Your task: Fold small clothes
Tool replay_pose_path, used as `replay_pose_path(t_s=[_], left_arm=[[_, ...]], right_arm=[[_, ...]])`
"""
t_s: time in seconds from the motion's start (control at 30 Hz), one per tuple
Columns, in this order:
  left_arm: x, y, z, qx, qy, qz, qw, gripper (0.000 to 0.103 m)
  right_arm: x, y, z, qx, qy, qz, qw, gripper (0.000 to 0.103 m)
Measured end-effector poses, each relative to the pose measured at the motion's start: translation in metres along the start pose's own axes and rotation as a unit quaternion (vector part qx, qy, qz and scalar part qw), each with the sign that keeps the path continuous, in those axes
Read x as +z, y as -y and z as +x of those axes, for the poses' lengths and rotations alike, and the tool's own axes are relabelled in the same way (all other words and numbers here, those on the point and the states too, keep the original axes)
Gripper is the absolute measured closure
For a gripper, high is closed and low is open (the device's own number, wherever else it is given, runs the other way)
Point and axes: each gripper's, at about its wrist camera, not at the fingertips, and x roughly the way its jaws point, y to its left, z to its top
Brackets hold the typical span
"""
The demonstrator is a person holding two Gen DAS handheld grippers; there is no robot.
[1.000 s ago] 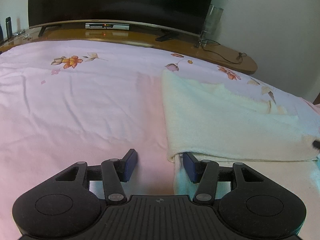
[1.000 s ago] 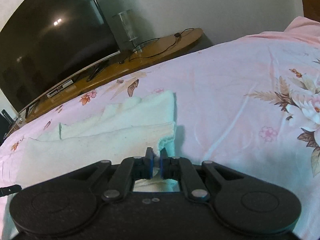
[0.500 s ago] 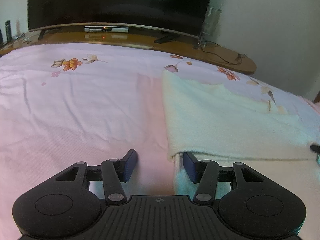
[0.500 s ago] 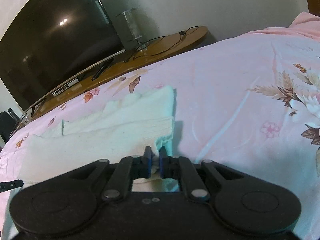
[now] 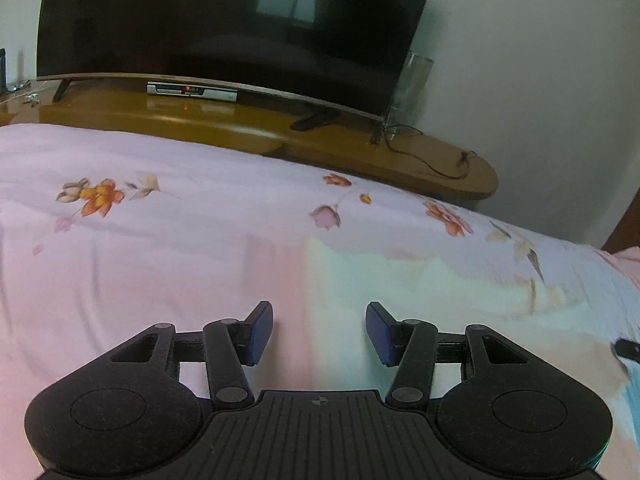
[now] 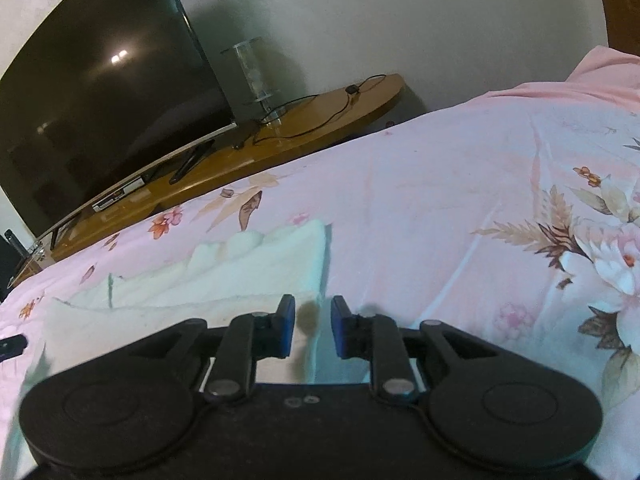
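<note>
A pale mint cloth (image 5: 440, 292) lies folded flat on the pink floral bedsheet (image 5: 140, 264). My left gripper (image 5: 320, 330) hangs open above the cloth's left edge, with nothing between its blue pads. In the right wrist view the cloth (image 6: 224, 280) shows scalloped layers at its far side. My right gripper (image 6: 313, 328) is at the cloth's right edge and its jaws are opening. The edge lies below the gap and the pads do not press on it. The right gripper's tip (image 5: 626, 348) shows at the left view's right edge.
Beyond the bed stands a wooden TV bench (image 5: 248, 128) with a large dark TV (image 5: 224, 20), a set-top box (image 5: 192, 91), a clear glass vase (image 6: 256, 76) and a black cable (image 6: 320, 116). A pink pillow (image 6: 600, 68) lies far right.
My right gripper has opened and let go of the cloth's corner, which now lies flat. My left gripper has pulled back and up from the cloth's left edge, still open.
</note>
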Motion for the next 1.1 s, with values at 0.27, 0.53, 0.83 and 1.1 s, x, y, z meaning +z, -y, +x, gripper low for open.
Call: replay_pose_path(t_s=[0.27, 0.53, 0.83, 1.1], left_arm=[[0.009, -0.016, 0.044, -0.045, -0.019, -0.048, 0.9977, 0.058], [0.000, -0.036, 0.052, -0.080, -0.008, -0.117, 0.9899, 0.094], [-0.012, -0.052, 0.062, -0.092, -0.007, -0.180, 0.9793, 0.091], [0.015, 0.010, 0.032, -0.047, 0.048, -0.004, 0.9977, 0.024]], right_arm=[[-0.002, -0.004, 0.007, 0.010, 0.002, -0.003, 1.000, 0.082], [-0.006, -0.002, 0.009, 0.009, 0.003, -0.001, 1.000, 0.082], [-0.011, -0.001, 0.015, -0.002, -0.008, -0.010, 1.000, 0.083], [-0.003, -0.006, -0.007, 0.003, 0.036, -0.031, 0.999, 0.086]])
